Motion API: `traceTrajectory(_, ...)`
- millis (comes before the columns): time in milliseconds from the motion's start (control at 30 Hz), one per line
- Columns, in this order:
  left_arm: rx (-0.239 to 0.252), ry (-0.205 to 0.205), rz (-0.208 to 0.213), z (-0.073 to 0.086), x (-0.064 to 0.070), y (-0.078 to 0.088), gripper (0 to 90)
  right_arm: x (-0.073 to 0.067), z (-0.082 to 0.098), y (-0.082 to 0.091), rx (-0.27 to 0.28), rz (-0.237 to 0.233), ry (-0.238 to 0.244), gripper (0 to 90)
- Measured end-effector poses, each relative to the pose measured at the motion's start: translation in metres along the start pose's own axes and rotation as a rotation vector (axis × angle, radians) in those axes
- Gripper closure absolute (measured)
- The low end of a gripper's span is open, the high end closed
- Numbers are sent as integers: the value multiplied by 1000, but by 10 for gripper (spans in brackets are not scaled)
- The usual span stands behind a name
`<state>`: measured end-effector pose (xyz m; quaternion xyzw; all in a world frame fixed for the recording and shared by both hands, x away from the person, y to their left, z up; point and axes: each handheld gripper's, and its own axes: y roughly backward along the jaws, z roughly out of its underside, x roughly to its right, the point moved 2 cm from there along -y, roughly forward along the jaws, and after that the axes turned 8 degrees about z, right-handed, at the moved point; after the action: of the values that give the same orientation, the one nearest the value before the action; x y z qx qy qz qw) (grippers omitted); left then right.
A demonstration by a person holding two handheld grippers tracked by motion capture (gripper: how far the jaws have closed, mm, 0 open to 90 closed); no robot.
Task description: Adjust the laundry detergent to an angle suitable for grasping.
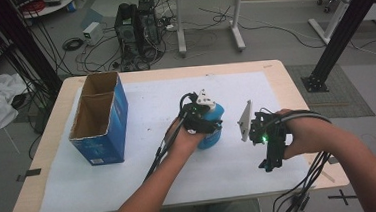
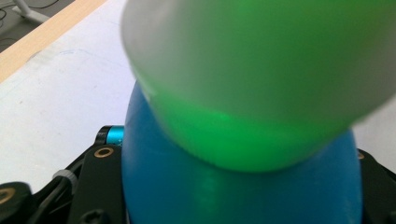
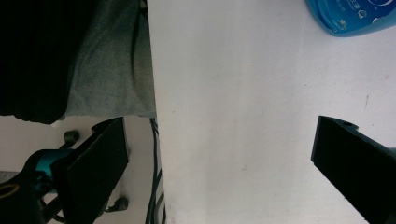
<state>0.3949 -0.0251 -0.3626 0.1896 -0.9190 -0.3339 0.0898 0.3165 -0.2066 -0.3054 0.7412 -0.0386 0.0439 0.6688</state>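
Left gripper (image 1: 203, 119) grips a blue bottle (image 1: 212, 129) at the frame's centre.
Its jaws clamp the bottle on the bench (image 1: 146, 184); right gripper (image 1: 269, 163), lower right, jaws apart and empty; blue carton (image 1: 108, 126) stands left.

Blue bottle (image 2: 243, 186) looked like smooth plastic, slight sheen; its cap (image 2: 261, 70) was translucent, frosted, lit green. Open blue box (image 1: 99, 119) was cardboard, raw brown inside, printed glossy outside. Table (image 1: 279, 79) edge was light wood, top covered by matt white paper sheet (image 1: 141, 104). Right gripper (image 3: 219, 172) jaws were matt black.
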Motion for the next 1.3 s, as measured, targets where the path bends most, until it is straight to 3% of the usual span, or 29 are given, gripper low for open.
traceTrajectory(133,20,13,3,1,2,-1,429,0,0,0,2,1,-1,31)
traceTrajectory(233,-1,-16,20,1,0,1,433,0,0,-1,-1,0,-9,31)
traceTrajectory(367,17,-38,27,2,-3,1,436,-1,-1,-2,-5,-1,-15,31)
traceTrajectory(400,15,-11,41,2,-1,1,437,-1,-1,-2,-5,-2,-12,31)
traceTrajectory(433,23,-40,32,2,-3,1,438,0,-1,-2,-3,-2,-9,31)
traceTrajectory(467,16,-32,30,2,-2,2,440,0,-1,-2,-2,-2,-1,31)
traceTrajectory(500,-5,-51,32,1,-3,4,440,0,-1,-2,-2,-2,-1,31)
traceTrajectory(567,-3,-45,33,1,0,6,442,1,-1,-2,-5,-2,1,31)
traceTrajectory(667,7,-77,46,-1,-2,12,444,1,-3,-2,-4,-1,2,31)
traceTrajectory(700,21,-55,54,-1,0,14,444,2,-3,-2,-3,-1,5,31)
traceTrajectory(767,37,-55,67,-3,0,18,444,1,-5,-2,-4,1,7,31)
traceTrajectory(1100,10,-104,117,-10,-9,45,444,1,-13,-1,-7,4,24,31)
traceTrajectory(1300,12,-98,203,-4,-20,57,444,1,-17,-2,-6,2,27,31)
